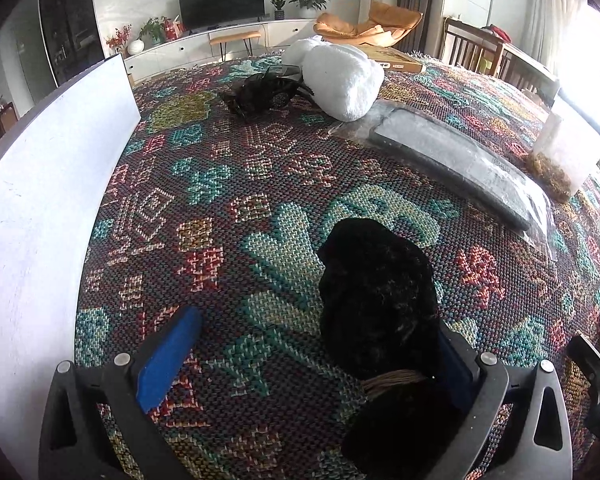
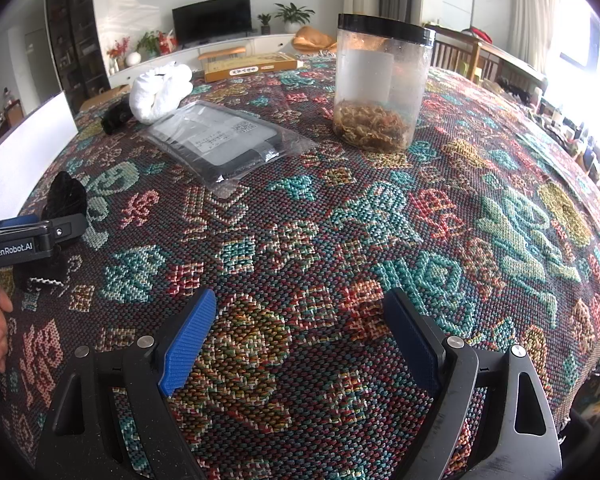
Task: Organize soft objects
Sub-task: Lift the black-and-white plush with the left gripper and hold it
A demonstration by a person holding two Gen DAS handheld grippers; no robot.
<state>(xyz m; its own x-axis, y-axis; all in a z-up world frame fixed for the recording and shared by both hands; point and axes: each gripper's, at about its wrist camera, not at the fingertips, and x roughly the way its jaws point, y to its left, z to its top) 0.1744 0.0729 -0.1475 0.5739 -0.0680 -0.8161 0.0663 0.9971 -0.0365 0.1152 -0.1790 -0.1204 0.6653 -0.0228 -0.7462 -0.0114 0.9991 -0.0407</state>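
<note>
Left tongs [image 1: 320,364] are spread wide, and the black plush piece [image 1: 376,296] lies on the patterned worktop [image 1: 228,184] between the two blue pads, leaning against the right-hand pad; the left pad [image 1: 168,356] stands well clear of it, so nothing is gripped. Looks like a fluffy thing with a tan band round its near end, though what it is exactly I can't make out. I'd call it light, squashy and easy to deform; the pile may slip, so the narrower banded part seems the surest place to pinch, with the jaws closing deep.

Right tongs [image 2: 304,340] hang over bare cloth, jaws apart, empty.

Further back, a rolled white towel [image 1: 340,76] sits just beside a dark frilly item [image 1: 260,94], both soft by the look of them. The towel is bulkier, and a grip across the middle of the roll would likely keep it from unfurling.

Now the containers: a clear plastic jar [image 2: 382,80] with a black lid stands upright, a layer of tangled golden-brown fibrous stuff in the bottom and mostly empty above. A clear plastic bag [image 2: 228,144] holding a flat dark-edged item lies between jar and towel. A flat yellow box [image 2: 248,66] rests at the far edge, closed, contents unseen
</note>
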